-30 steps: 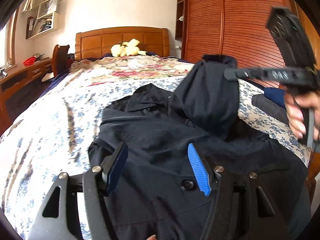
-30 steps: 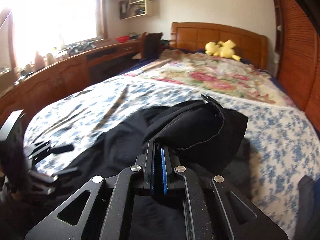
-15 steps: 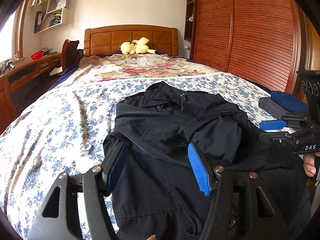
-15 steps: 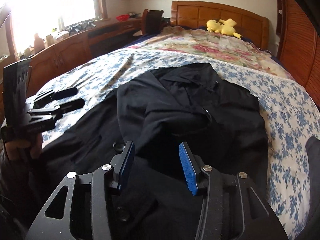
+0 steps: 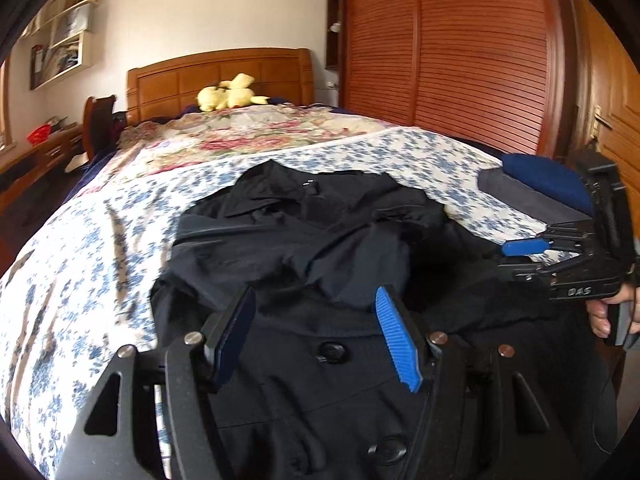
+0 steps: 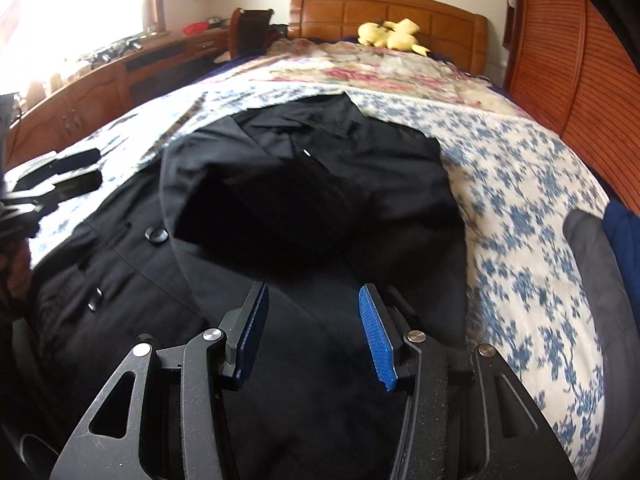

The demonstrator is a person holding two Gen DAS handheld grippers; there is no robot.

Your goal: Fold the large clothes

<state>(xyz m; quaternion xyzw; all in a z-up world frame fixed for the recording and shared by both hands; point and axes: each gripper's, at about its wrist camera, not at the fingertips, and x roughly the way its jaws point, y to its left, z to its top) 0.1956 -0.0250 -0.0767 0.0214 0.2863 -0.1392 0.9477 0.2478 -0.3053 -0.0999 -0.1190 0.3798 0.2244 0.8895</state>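
Observation:
A large black buttoned coat (image 5: 304,248) lies spread on the bed, collar toward the headboard, with one sleeve folded over its chest (image 6: 280,208). My left gripper (image 5: 316,320) is open and empty, just above the coat's front near a button. My right gripper (image 6: 312,320) is open and empty over the coat's lower right side. The right gripper also shows at the right edge of the left wrist view (image 5: 532,252), and the left gripper at the left edge of the right wrist view (image 6: 60,176).
The bed has a blue-flowered sheet (image 5: 80,264) and a pink floral quilt (image 5: 248,132). A yellow plush toy (image 5: 228,96) sits at the wooden headboard. Folded grey and blue clothes (image 5: 532,188) lie at the right edge. A slatted wardrobe (image 5: 460,52) stands at the right, a desk (image 6: 100,92) at the left.
My right gripper was shut on the sleeve and held it up. It has let go; the sleeve now lies across the coat's chest, and the right gripper has drawn back open.

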